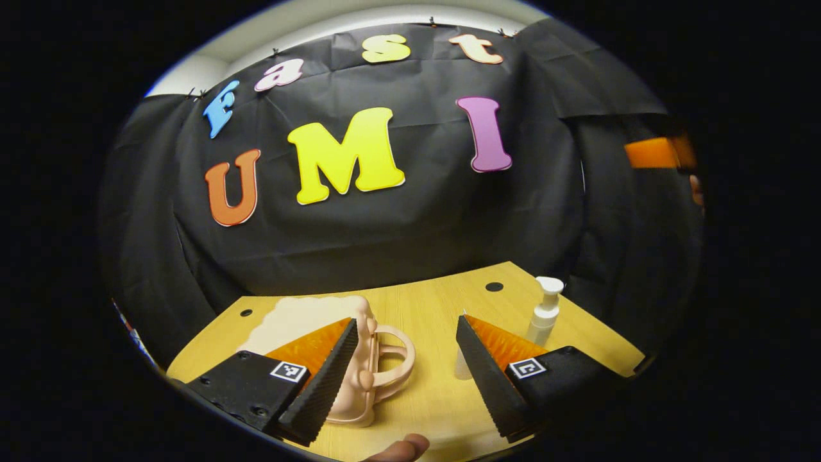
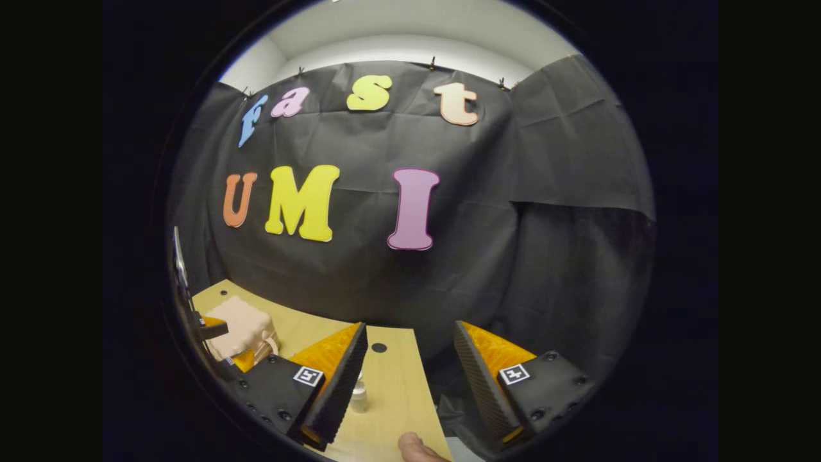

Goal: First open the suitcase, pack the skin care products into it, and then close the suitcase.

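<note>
My left tongs [image 1: 404, 372] hung open w/ nothing between them, ribbed inner faces spread wide above the table [image 1: 436, 398]. The suitcase [image 1: 349, 359], a small pink case, lay shut just ahead of the left finger, partly hidden behind it, loop handle pointing toward the gap. Looked like moulded hard plastic w/ rounded bumpy edges: prob. light, stiff and a bit slick, so I judged the handle or the lid's edge the best spots to grip; the broad shell might slip. Past the right finger stood a white pump bottle [image 1: 545, 311], upright, near the table's far edge; a smaller pale item sat just by that finger's tip, too hidden to name. Bottle seemed light, smooth, top-heavy — take it round the body, not the pump.

My right tongs [image 2: 410, 378] were also open and empty, over the table's right edge. A small clear bottle [image 2: 359, 393] stood beside the left finger. The suitcase showed well off left.
</note>
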`<state>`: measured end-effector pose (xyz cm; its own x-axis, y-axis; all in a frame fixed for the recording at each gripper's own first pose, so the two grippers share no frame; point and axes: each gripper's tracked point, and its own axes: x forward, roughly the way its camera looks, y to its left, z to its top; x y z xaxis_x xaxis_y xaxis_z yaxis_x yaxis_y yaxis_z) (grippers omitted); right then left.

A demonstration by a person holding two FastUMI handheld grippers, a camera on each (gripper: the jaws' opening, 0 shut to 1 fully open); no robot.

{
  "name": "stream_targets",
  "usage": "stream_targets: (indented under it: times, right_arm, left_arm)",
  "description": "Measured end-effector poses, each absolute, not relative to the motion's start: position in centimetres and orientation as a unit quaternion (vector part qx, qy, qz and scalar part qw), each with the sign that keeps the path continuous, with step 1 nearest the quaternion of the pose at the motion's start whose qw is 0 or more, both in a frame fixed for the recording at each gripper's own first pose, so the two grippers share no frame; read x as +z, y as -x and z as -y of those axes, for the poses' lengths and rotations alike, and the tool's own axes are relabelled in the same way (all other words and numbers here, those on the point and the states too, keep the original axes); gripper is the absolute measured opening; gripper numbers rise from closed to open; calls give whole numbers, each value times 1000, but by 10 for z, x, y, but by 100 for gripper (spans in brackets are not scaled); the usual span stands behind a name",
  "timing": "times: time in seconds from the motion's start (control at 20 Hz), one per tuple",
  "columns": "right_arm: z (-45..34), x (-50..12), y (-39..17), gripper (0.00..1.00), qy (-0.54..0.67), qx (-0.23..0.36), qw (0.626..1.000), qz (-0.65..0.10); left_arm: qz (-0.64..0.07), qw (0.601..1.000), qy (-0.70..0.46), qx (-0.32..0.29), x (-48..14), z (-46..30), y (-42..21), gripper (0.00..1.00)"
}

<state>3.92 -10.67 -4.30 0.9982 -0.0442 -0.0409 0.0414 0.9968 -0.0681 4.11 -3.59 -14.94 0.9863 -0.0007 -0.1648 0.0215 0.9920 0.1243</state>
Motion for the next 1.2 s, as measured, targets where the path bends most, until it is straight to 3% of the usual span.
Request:
stream_targets:
  times: [0.1,0.25,0.6,0.95,1.05,1.15,1.2]
  right_arm:
    - [103,-43,-41,81,41,-9,999,-18]
    - [104,-46,-48,80,43,0,999,-24]
    - [112,-65,-51,81,40,18,998,-39]
    - [122,-85,-50,81,25,46,997,-55]
    - [119,-91,-50,81,27,59,996,-64]
    - [118,-89,-48,80,26,67,996,-60]
    - [119,-89,-47,81,24,70,996,-56]
  left_arm:
    - [-88,993,-76,3,-158,33,-45,98]
    - [-114,973,-199,41,-188,11,-54,98]
    - [-111,877,-467,-4,-248,20,-73,98]
    - [-181,806,-564,26,-280,-10,-92,97]
    - [-194,782,-592,26,-286,-14,-98,92]
    - [-192,765,-614,36,-279,-17,-101,77]
    - [-189,762,-619,35,-278,-15,-101,60]
